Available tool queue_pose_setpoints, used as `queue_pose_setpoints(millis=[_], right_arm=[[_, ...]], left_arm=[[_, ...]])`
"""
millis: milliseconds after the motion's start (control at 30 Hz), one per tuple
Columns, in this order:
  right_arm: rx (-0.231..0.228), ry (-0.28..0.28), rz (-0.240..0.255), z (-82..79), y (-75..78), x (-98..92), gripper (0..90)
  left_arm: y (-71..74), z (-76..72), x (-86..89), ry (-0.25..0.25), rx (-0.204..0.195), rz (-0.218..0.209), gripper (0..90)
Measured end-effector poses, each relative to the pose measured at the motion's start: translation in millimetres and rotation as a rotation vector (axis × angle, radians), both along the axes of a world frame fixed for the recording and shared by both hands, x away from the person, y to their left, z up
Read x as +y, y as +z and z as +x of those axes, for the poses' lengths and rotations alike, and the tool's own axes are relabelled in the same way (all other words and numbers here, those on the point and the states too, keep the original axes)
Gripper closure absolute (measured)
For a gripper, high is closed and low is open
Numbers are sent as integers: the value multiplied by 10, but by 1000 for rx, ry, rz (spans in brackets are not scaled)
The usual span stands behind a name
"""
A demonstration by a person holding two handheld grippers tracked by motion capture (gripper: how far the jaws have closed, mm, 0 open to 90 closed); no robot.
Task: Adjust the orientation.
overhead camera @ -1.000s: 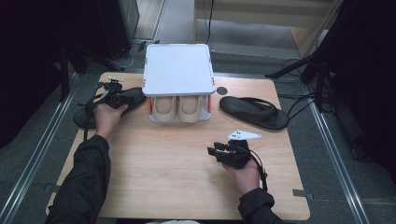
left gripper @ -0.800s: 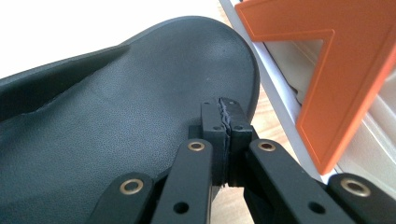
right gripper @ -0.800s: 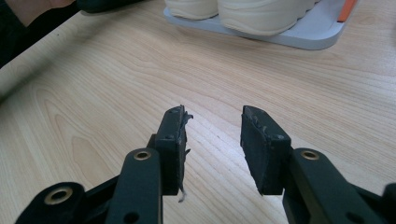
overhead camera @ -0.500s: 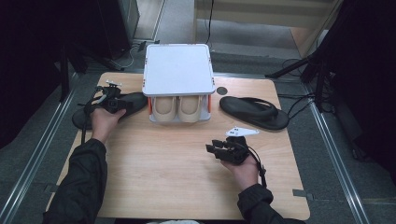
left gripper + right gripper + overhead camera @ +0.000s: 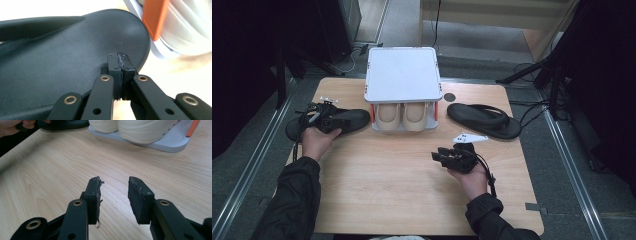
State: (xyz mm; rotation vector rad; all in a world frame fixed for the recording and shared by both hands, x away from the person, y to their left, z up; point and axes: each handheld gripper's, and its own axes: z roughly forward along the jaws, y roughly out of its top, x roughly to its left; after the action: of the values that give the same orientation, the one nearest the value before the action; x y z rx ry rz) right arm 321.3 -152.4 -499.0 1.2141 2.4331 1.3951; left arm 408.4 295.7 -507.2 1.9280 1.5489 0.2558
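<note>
**Black sandal at the rack's left side, left tool pressed against it**

The black sandal (image 5: 329,121) lies flat on the counter (image 5: 402,190), its rounded end just beside the left foot of the white shoe rack (image 5: 403,75), where an orange post (image 5: 156,17) stands. The left tool (image 5: 328,120) sits over the sandal with its jaws clenched together; in the left gripper view the tips meet at the sole's edge, and nothing shows between them, so it seems to nudge rather than grip. The right tool (image 5: 453,156) hovers over bare counter with its jaws parted and nothing in them; they have just been closing a little. A second sandal (image 5: 484,120) lies right of the rack, and cream shoes (image 5: 403,116) fill the lower shelf.

To do this well, I would keep the pushing contact low on the sole's edge, slide slowly so the sandal stays flat, and stop short of the orange post
</note>
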Motion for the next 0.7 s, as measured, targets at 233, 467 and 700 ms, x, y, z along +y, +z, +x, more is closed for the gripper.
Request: queue_pose_setpoints(millis=[233,467,700], right_arm=[[-1,2,2,47,3,22,629],[2,20,8,92,6,89,628],[-1,39,-3,136,3,148,628]], left_arm=[[16,-229,-79,-30,0,18,872],[10,-412,-52,-30,3,-28,873],[21,-491,-23,-17,-3,-63,782]])
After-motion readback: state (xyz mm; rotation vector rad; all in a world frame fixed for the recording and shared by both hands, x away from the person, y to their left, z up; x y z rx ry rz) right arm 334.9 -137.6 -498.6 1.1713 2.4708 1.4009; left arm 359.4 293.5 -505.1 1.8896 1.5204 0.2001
